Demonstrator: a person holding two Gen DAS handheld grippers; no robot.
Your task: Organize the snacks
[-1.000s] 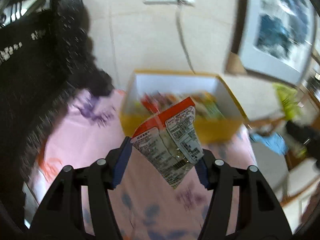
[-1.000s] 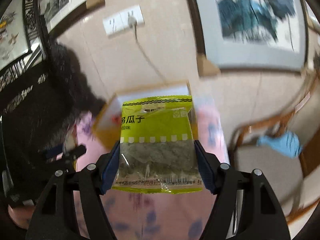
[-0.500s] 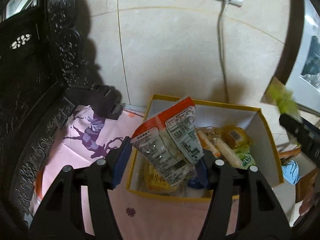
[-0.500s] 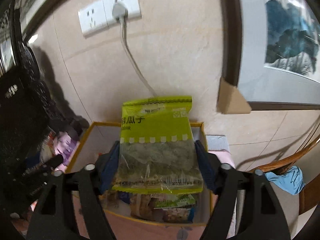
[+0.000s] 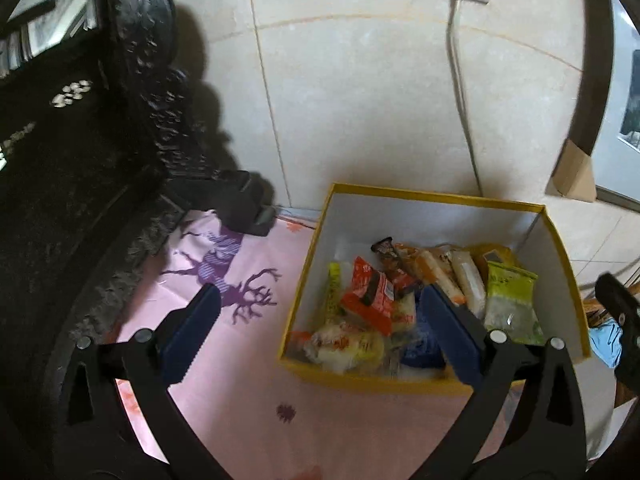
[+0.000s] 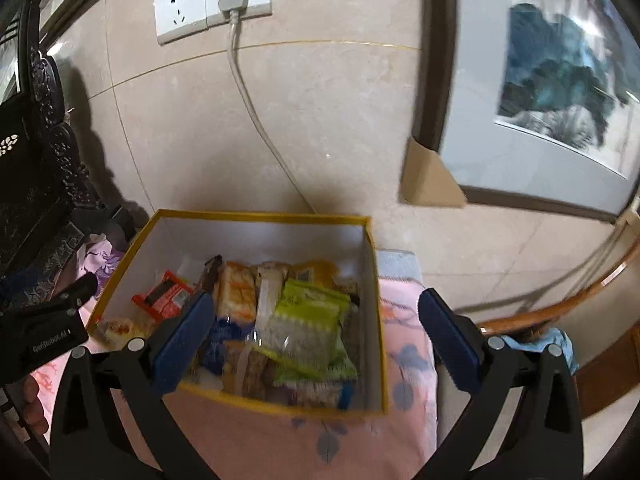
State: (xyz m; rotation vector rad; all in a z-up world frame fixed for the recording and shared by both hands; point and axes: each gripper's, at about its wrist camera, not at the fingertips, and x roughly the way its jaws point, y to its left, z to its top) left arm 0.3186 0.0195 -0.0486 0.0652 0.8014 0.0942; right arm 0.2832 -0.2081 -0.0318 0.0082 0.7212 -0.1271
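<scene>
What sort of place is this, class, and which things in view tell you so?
Probably a room in a home: a framed painting leans against the tiled wall, a wall socket sits above, and a yellow snack box rests on a pink patterned cloth.

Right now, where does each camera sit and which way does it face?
Left wrist: on the left gripper, jaws open, angled down at the yellow box of snacks against the tiled wall; the right gripper's tip shows at the right edge.
Right wrist: on the right gripper, jaws open, facing the same box from its right side; the left gripper shows at the left edge.
Shared: box, green snack packet, wall socket, pink cloth.
</scene>
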